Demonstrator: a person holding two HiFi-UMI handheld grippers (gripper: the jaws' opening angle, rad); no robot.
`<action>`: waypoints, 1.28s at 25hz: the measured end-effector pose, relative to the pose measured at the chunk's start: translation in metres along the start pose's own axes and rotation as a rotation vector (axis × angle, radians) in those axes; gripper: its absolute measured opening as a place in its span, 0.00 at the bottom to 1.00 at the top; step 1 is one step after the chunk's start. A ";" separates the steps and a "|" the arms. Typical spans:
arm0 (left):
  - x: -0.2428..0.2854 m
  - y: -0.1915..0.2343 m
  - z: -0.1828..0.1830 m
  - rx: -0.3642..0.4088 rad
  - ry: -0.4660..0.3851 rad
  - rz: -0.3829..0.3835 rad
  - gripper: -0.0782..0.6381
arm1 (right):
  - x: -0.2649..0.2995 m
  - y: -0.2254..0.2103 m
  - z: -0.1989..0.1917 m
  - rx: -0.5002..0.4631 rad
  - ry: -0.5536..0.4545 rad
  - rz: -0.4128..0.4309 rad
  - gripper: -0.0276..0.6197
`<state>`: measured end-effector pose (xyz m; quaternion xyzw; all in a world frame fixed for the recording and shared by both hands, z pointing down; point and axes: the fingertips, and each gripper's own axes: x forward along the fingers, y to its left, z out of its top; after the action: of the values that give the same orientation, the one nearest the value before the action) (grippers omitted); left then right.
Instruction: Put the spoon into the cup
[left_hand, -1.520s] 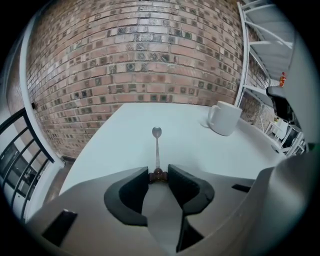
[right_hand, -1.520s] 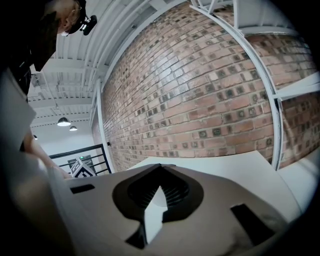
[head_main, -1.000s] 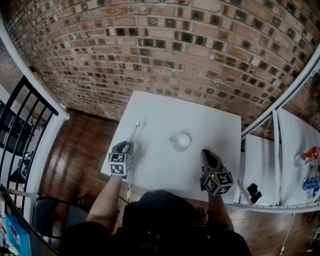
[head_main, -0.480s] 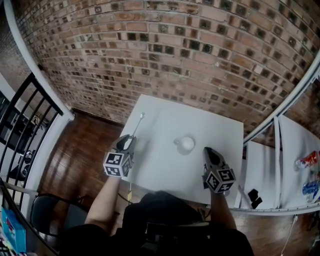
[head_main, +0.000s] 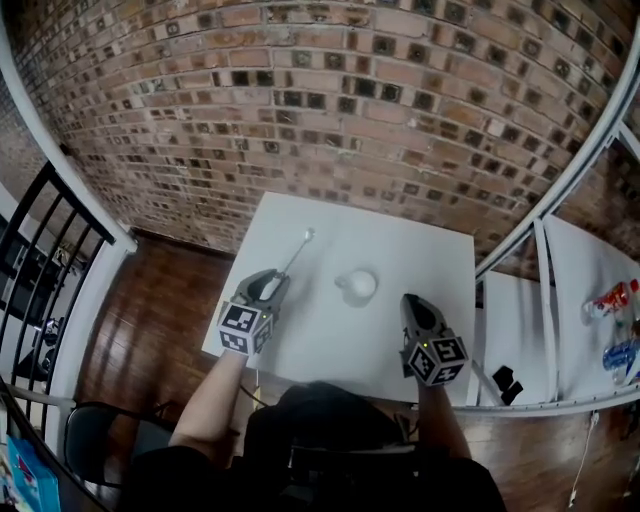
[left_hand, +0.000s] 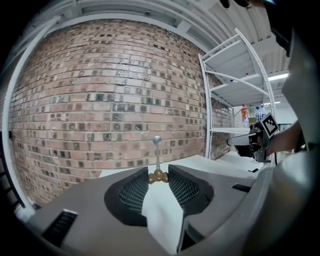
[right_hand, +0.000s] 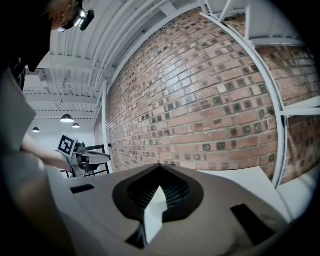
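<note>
left claw: grips thin silver spoon in air, near white counter's left edge | right claw: closed, empty | small white cup: counter centre | advice: tip bowl end inside rim before releasing

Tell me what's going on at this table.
A person stands at a white table with a gripper in each hand. The left gripper is shut on the spoon, pinching the gold end of its handle so the bowl sticks out ahead toward the brick wall. The cup sits on the table between the two grippers, and the spoon is not yet in it. The right gripper is shut and holds nothing.
</note>
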<state>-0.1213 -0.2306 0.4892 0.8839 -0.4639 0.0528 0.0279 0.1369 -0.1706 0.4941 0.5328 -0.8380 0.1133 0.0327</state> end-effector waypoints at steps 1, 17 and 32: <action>0.004 -0.007 0.000 0.002 0.006 -0.027 0.27 | -0.003 -0.002 0.000 0.003 -0.002 -0.007 0.05; 0.060 -0.105 -0.065 0.135 0.283 -0.350 0.27 | -0.035 -0.029 -0.005 0.044 -0.022 -0.080 0.05; 0.076 -0.111 -0.078 0.129 0.363 -0.358 0.28 | -0.039 -0.042 -0.013 0.072 -0.020 -0.084 0.05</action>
<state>0.0077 -0.2216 0.5761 0.9280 -0.2831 0.2339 0.0633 0.1903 -0.1507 0.5062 0.5696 -0.8105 0.1363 0.0098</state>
